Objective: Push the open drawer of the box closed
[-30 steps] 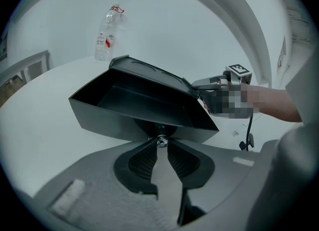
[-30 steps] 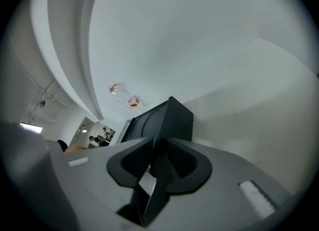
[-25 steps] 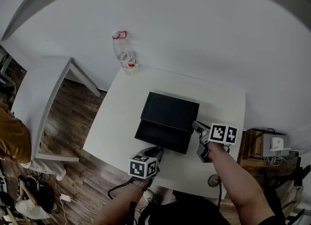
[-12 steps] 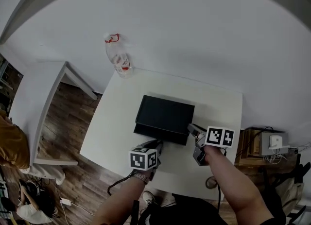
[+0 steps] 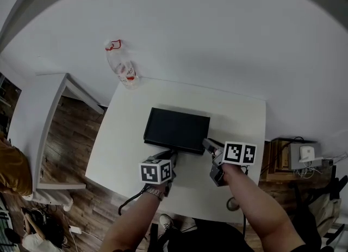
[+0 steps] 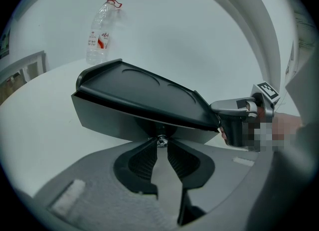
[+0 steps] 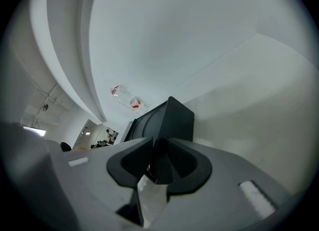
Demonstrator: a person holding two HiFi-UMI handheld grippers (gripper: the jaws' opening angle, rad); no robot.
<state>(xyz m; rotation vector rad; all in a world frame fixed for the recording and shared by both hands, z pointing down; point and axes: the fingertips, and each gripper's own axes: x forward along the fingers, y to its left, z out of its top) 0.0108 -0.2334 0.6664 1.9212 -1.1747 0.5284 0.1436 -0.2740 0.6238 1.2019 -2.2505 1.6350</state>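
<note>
Box [image 5: 176, 129], black and low with a shallow tray-shaped lid, sits near the middle of the white worktop [image 5: 239, 120], long side facing the person. Its drawer front [image 6: 109, 120] lies flush under the lid's overhang, with no gap showing in the head view or the left gripper view; the drawer reads as fully in. A small metal knob [image 6: 160, 140] sits at the centre of that front.

The left gripper [image 6: 160, 144] is at the front face, its jaws drawn close with the tips pinched either side of the knob. In the head view it meets the near edge of the box at mid-length [image 5: 169, 154].

The right gripper [image 7: 159, 147] has its jaws together, with nothing distinct between them. Its tips rest against the right front corner of the box [image 5: 207, 143], and the left gripper view confirms contact at that corner [image 6: 218, 125].

A clear plastic bottle [image 5: 122, 66] with a red cap ring and red label stands at the far left corner of the worktop, well apart from the box. Wooden floor [image 5: 70, 136] shows to the left of the worktop.
</note>
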